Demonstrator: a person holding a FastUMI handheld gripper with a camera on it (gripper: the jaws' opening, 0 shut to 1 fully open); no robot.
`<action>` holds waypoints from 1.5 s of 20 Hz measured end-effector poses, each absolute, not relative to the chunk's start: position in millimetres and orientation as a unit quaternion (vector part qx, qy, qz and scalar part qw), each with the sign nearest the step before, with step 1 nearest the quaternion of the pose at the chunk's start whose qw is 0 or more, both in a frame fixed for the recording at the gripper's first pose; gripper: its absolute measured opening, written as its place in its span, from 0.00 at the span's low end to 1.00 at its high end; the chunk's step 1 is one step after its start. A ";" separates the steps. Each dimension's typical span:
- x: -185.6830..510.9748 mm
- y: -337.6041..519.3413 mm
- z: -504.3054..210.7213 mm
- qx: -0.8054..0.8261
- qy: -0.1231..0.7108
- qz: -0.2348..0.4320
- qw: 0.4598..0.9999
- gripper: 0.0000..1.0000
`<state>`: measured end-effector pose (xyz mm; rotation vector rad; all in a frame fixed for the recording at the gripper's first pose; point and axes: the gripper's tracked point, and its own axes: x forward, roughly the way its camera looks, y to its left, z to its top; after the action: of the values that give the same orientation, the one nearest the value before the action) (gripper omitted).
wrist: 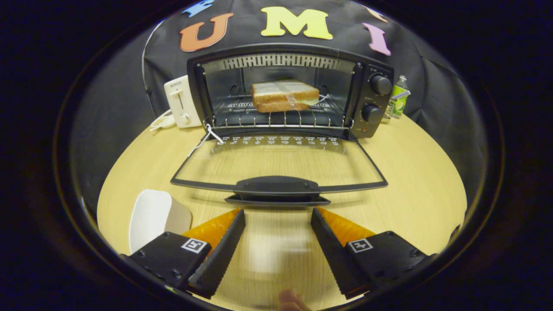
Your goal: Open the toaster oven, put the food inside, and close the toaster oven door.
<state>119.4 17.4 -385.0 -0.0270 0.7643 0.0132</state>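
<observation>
The table (pixel 410 181) carried the toaster oven (pixel 289 90) at its far side, against the booth wall. The oven door (pixel 278 166) lay folded fully down toward the gripper, leaving the cavity open. The sandwich (pixel 284 95) rested on the wire rack (pixel 276 115) inside, so loading appeared complete and only closing remained. The door handle (pixel 276 186) sat just ahead of the fingertips. The gripper (pixel 278 212) held nothing, its fingers spread apart, probably positioned to lift the handle. A white dish (pixel 151 216) sat beside the left finger.

Black toaster oven (pixel 285 93), glass door (pixel 278 162) folded flat open, wrapped sandwich (pixel 284 95) on rack
</observation>
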 end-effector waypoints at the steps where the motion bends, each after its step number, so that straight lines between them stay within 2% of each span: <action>1: 122.0 17.5 -383.1 -0.011 0.366 -0.002 0.930 1.00; 15: 120.3 18.3 -368.9 0.013 0.344 -0.002 0.939 1.00; 24: 145.4 24.4 -292.2 0.015 0.202 0.006 0.979 1.00; 30: 169.6 26.1 -262.7 0.017 0.147 0.013 0.989 1.00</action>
<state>169.6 26.1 -262.7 0.0333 0.2957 0.0268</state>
